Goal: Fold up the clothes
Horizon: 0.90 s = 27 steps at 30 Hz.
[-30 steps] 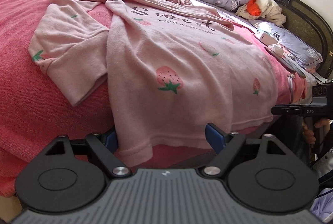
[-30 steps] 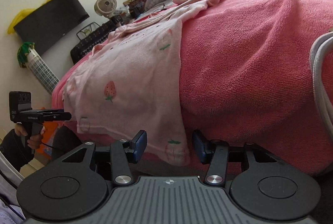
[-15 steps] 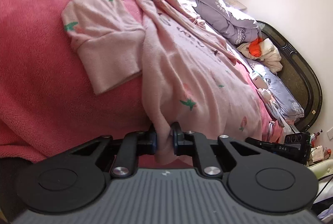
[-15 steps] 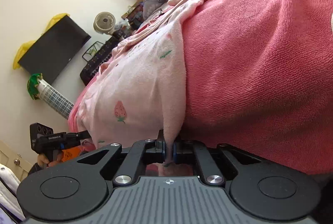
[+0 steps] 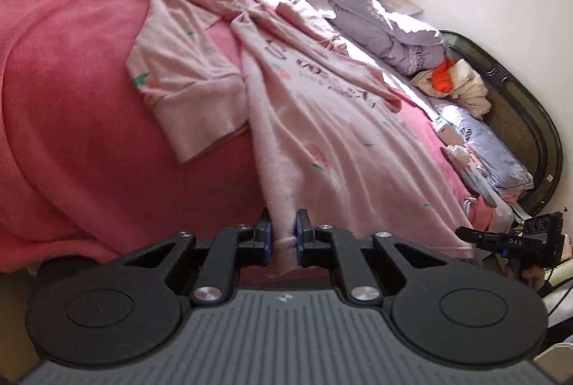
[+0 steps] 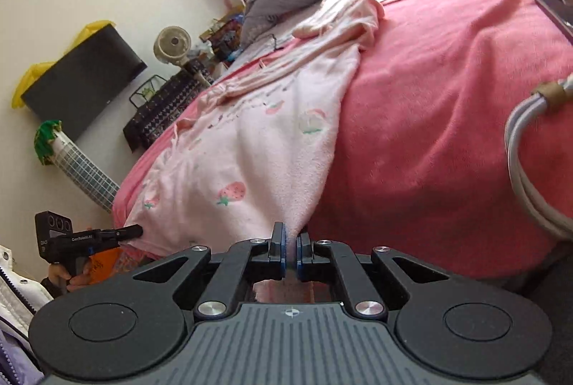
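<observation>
The step in hand is the pick-up at the hem. The pale pink fleece top printed with strawberries lies spread face-up on the coral-pink terry bed cover, its bottom edge draped over the near side of that cover. The left gripper is clamped on one hem corner, with a fold of pink cloth bunched between its blue pads. The right gripper is pinched on the opposite hem corner; its pads stand almost together and the cloth there looks thin, so how much fabric it has is hard to judge.

The next move probably calls for both corners to be lifted together and carried up over the cover towards the collar, with the hem kept taut and level so that the body folds in half. The loose sleeve lying flat on the cover beside the body may need tucking in first.

A second ago both pairs of jaws stood wide apart on either side of the hanging hem, touching nothing. They have since been closing onto the cloth, and the fabric now draws into tight ridges running from each grip up across the cover.
</observation>
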Each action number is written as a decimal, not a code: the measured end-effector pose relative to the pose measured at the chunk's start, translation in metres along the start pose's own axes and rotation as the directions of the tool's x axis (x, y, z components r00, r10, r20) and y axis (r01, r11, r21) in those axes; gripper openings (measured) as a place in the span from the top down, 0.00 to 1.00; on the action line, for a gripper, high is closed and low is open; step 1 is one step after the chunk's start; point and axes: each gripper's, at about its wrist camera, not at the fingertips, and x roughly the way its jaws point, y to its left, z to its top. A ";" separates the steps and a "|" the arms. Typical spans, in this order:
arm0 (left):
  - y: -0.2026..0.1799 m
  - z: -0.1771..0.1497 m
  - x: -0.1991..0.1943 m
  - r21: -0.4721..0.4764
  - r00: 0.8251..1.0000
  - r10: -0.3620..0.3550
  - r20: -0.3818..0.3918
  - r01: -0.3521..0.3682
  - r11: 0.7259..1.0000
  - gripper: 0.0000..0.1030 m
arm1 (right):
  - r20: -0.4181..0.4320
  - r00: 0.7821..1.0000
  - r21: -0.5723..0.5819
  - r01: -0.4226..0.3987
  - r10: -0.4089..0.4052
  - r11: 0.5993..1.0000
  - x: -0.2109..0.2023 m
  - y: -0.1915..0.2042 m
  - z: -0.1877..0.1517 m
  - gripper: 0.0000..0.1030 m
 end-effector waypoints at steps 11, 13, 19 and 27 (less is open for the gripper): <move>0.001 0.001 -0.042 0.024 0.992 0.075 0.103 -0.078 0.997 0.89 | -0.010 1.000 0.040 0.028 -0.027 0.999 -0.021 0.006 -0.003 0.94; 0.012 -0.009 -0.027 -0.001 0.986 0.168 0.012 -0.168 0.986 0.89 | -0.053 0.998 0.083 0.048 -0.044 0.995 -0.010 -0.007 -0.014 0.94; 0.012 -0.004 -0.030 0.064 0.928 0.372 0.010 -0.372 0.926 0.89 | -0.257 0.936 -0.070 0.230 -0.241 0.971 0.013 -0.012 -0.023 0.89; -0.092 0.063 0.003 0.473 0.936 0.188 0.297 -0.315 0.823 0.84 | 0.107 0.965 -0.335 0.263 -0.241 0.905 0.003 0.048 0.054 0.69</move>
